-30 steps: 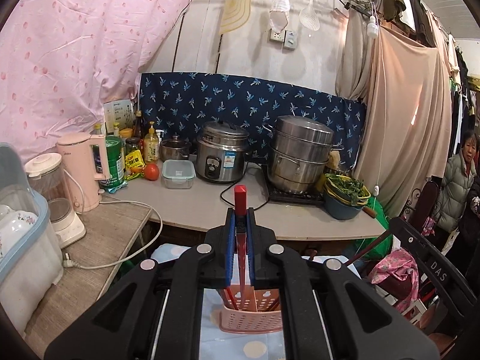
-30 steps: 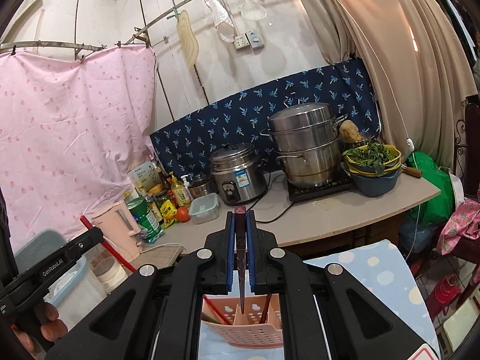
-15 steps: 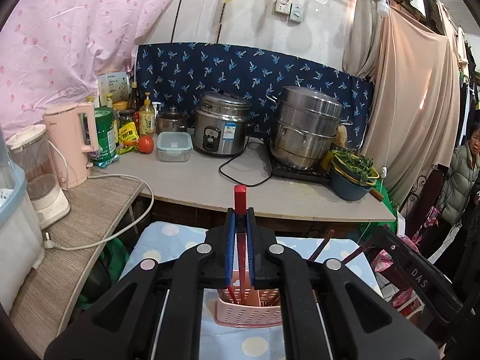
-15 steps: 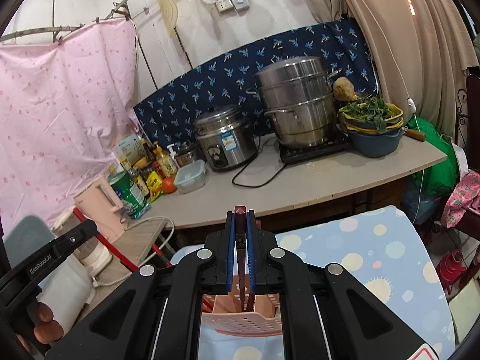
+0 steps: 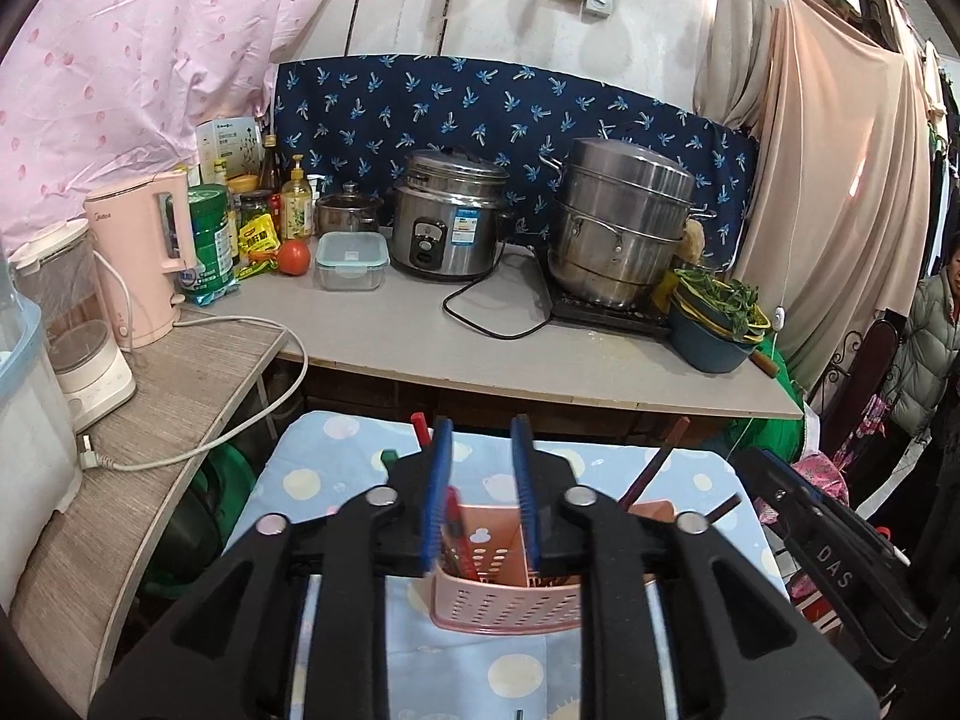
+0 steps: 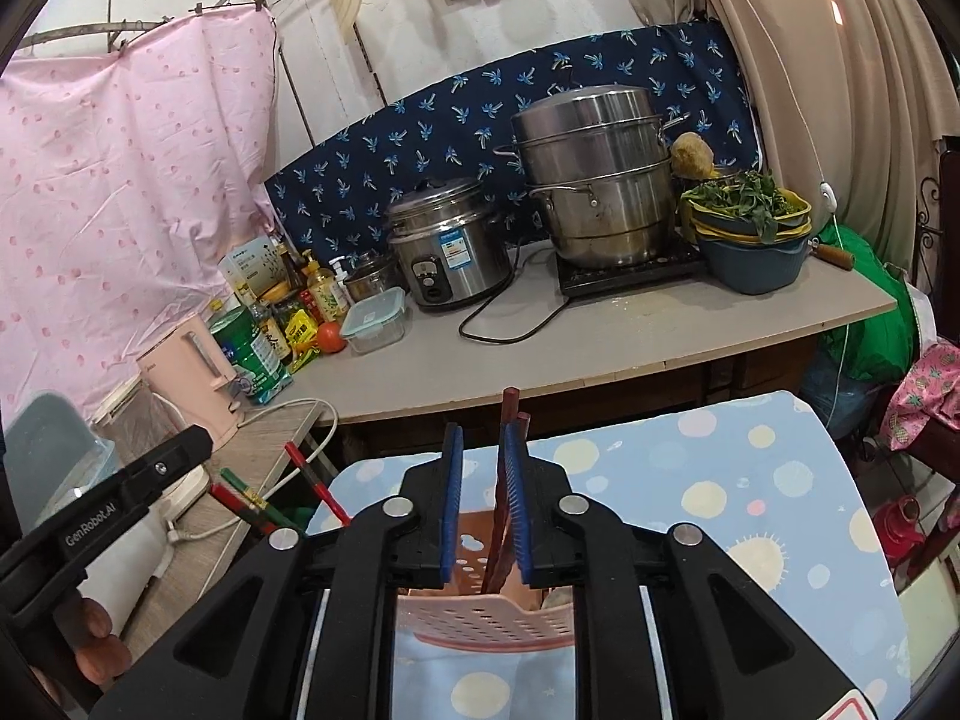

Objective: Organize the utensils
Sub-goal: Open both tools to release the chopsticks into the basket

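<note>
Right wrist view shows both claws spread directly over the pink basket, chopsticks standing upright between the right gripper pads, the left gripper equally near.

The left gripper and the right gripper look alike — matte black plastic frames with angular cut-outs, round silver screw heads at the linkage joints, and flat fingers faced with ribbed blue pads. From the right wrist view the left gripper's black body bears white lettering reading "GenRobot.AI" and a small silver screw, with bare fingertips of the person's hand curled round its handle — the skin reddish-pink.
</note>
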The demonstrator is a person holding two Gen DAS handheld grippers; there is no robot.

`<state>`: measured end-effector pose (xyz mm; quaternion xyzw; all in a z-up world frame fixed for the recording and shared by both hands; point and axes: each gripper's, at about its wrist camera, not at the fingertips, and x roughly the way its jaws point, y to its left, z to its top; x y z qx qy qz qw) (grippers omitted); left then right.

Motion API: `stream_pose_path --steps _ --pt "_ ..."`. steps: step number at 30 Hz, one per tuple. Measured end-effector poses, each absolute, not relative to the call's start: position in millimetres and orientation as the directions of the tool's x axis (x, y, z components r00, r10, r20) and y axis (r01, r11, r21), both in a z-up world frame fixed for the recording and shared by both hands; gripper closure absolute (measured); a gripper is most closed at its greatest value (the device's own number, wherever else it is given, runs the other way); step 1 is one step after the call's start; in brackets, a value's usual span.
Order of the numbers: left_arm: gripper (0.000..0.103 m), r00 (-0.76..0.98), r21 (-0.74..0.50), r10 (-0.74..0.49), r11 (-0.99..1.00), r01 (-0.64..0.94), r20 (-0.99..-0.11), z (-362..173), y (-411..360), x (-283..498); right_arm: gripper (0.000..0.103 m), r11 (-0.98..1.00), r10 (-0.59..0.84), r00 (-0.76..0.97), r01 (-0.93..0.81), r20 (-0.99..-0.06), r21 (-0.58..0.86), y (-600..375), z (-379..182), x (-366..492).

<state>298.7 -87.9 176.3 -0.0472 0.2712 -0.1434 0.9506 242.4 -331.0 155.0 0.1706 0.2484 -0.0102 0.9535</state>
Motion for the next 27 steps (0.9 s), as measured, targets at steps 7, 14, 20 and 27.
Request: stream_pose_path --steps 7,14,20,27 --pt "0.067 0.816 -0.158 -0.279 0.960 0.230 -0.506 173.9 -83.8 288.3 0.077 0.957 0.063 0.887 0.077 -0.457 0.281 -316.9 164.7 226.2" --pt "0.061 0.819 -0.136 -0.260 0.966 0.222 -0.511 173.9 -79.4 269.1 0.072 0.957 0.094 0.888 0.044 -0.451 0.287 -303.8 167.9 199.3" --pt "0.048 0.807 -0.114 -0.247 0.969 0.221 -0.537 164.5 -75.3 245.5 0.069 0.961 0.094 0.874 0.046 -0.477 0.273 -295.8 155.0 167.0" --pt "0.047 0.767 -0.097 -0.242 0.968 0.230 -0.595 137.6 -71.2 213.9 0.069 0.968 0.093 0.838 0.049 -0.538 0.244 -283.6 122.2 123.9"
